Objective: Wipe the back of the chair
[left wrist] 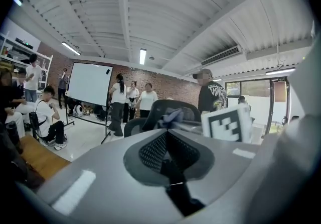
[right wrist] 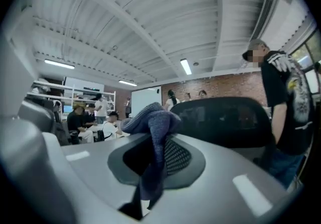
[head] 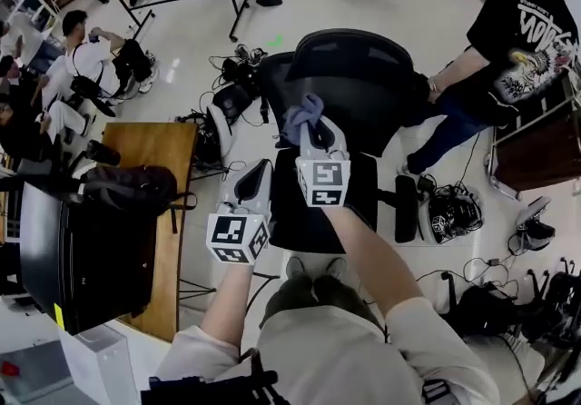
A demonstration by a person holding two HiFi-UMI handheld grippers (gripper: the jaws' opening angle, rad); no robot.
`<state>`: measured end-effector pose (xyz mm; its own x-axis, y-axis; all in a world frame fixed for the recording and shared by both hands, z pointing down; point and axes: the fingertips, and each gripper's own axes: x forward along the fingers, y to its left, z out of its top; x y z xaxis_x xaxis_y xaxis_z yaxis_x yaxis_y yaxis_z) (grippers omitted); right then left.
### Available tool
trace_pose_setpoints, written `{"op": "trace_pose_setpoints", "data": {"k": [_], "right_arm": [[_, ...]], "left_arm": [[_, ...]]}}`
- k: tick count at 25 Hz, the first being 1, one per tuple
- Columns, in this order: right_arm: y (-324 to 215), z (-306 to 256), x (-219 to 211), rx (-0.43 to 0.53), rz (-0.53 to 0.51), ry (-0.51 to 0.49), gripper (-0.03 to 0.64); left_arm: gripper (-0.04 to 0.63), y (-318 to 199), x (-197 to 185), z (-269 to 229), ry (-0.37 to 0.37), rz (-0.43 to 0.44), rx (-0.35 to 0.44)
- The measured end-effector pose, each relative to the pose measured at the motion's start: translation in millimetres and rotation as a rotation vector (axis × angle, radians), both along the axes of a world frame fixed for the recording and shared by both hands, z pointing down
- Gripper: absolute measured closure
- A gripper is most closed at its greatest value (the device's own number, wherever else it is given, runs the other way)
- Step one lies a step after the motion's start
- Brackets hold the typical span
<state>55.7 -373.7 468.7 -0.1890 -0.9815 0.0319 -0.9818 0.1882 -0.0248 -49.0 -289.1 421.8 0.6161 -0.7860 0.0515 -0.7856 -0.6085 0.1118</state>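
A black mesh office chair (head: 359, 76) stands in front of me, with its back (right wrist: 225, 117) facing me. My right gripper (head: 313, 129) is shut on a blue-grey cloth (head: 302, 115), held up just before the left side of the chair back. In the right gripper view the cloth (right wrist: 150, 127) bunches above the jaws and hangs down between them. My left gripper (head: 256, 180) hovers lower and to the left, near the seat's edge, shut with nothing in it. The left gripper view shows the chair (left wrist: 168, 110), the cloth (left wrist: 171, 116) and the right gripper's marker cube (left wrist: 226, 123).
A wooden table (head: 154, 144) with a black bag (head: 132, 187) is at my left. A person in a black T-shirt (head: 522, 35) sits close at the chair's right. Cables and gear (head: 449, 212) lie on the floor around the chair. More people and a whiteboard stand (left wrist: 89, 85) are behind.
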Motion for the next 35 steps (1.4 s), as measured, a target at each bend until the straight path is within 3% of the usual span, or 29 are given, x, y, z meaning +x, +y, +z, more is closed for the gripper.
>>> {"op": "trace_pose_setpoints", "data": {"k": [2, 5, 11, 14, 20, 23, 28, 30, 32, 35], "right_arm": [[-45.1, 21.3, -20.3, 0.016, 0.009, 0.029, 0.574], [-94.8, 23.9, -19.2, 0.004, 0.058, -0.005, 0.574], [-124.9, 30.0, 6.7, -0.024, 0.084, 0.004, 0.574], [-125.1, 38.0, 55.0, -0.040, 0.146, -0.001, 0.574], [-69.7, 79.3, 213.3, -0.106, 0.359, 0.033, 0.574], [-47.5, 87.0, 247.1, -0.100, 0.366, 0.079, 0.574], [-31.6, 86.6, 241.5, -0.067, 0.351, 0.051, 0.573], [-24.0, 79.5, 220.3, -0.052, 0.328, 0.007, 0.574], [-19.5, 76.4, 166.3, -0.035, 0.252, -0.027, 0.574], [-36.7, 86.7, 51.5, -0.035, 0.083, -0.041, 0.572]], "left_arm": [[0.538, -2.0, -13.3, 2.3, -0.002, -0.015, 0.000], [0.538, -7.0, -38.1, 12.6, 0.002, -0.048, -0.019], [0.538, -8.3, -53.2, 10.6, -0.007, -0.065, -0.038], [0.538, -15.7, -47.0, 3.6, -0.004, -0.049, -0.036], [0.538, -6.5, -26.0, 8.7, -0.002, 0.022, -0.024], [0.538, -3.8, -4.9, 21.6, -0.004, 0.062, -0.038], [0.538, 0.5, 17.4, 35.1, 0.008, 0.092, -0.051], [0.538, -1.6, 20.6, 33.4, 0.005, 0.079, -0.047], [0.538, -7.3, 17.0, 31.4, 0.002, 0.046, -0.051], [0.538, -22.0, 4.1, 26.5, 0.013, 0.001, -0.055]]}}
